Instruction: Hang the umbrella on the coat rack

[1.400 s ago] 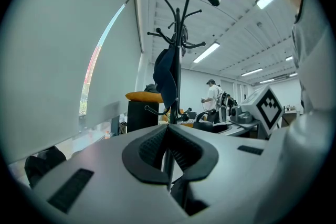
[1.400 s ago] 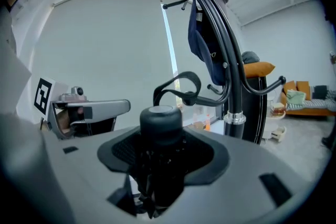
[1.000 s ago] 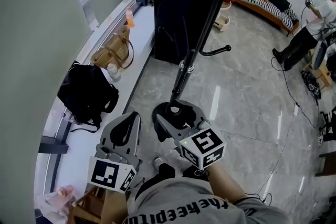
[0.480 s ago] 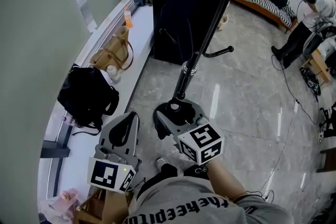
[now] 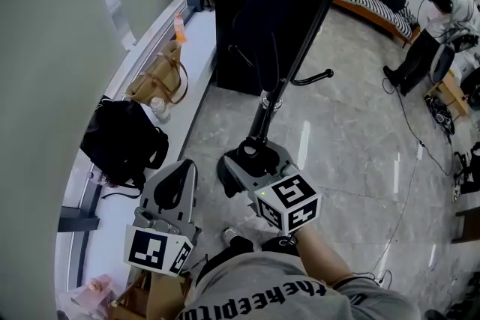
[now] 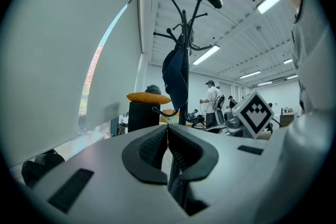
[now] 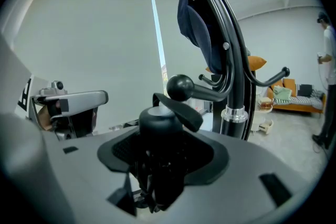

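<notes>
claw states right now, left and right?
Left claw: closed, nothing in it.
Right claw: closed on the umbrella.

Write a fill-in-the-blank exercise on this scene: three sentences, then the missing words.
The right gripper is shut on the black ____.
The left gripper has its jaws together and holds ____.
On the window ledge, the tan handbag lies between the orange bottle and the black ____.
Missing words: umbrella; nothing; backpack.
</notes>
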The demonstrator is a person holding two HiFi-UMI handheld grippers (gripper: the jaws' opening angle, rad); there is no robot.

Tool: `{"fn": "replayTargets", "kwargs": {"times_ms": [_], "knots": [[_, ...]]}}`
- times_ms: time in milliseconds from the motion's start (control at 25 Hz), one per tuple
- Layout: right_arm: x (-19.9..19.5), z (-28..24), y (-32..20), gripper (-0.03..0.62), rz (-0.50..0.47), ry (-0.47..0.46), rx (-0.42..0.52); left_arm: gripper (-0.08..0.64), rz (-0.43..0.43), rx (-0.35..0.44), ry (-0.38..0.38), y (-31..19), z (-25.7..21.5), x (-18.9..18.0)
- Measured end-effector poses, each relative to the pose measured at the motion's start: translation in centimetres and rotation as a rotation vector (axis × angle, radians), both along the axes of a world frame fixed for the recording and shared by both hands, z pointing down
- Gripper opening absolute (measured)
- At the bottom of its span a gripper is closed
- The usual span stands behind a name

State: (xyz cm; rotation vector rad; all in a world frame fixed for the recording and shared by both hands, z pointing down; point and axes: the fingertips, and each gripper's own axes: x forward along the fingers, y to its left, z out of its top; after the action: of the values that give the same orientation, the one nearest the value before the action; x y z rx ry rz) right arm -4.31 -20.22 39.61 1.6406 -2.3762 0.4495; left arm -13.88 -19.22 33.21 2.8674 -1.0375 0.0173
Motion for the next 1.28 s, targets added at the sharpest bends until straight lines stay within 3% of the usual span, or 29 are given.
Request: {"fn": "replayTargets", "kwargs": {"times_ms": [1280], "knots": [[-0.3,-1.1,-0.4,0.244,-0.008,0.025,-0.043,0.015,0.003,-0.006,0.038,-0.8,0.2,-0.9]]}}
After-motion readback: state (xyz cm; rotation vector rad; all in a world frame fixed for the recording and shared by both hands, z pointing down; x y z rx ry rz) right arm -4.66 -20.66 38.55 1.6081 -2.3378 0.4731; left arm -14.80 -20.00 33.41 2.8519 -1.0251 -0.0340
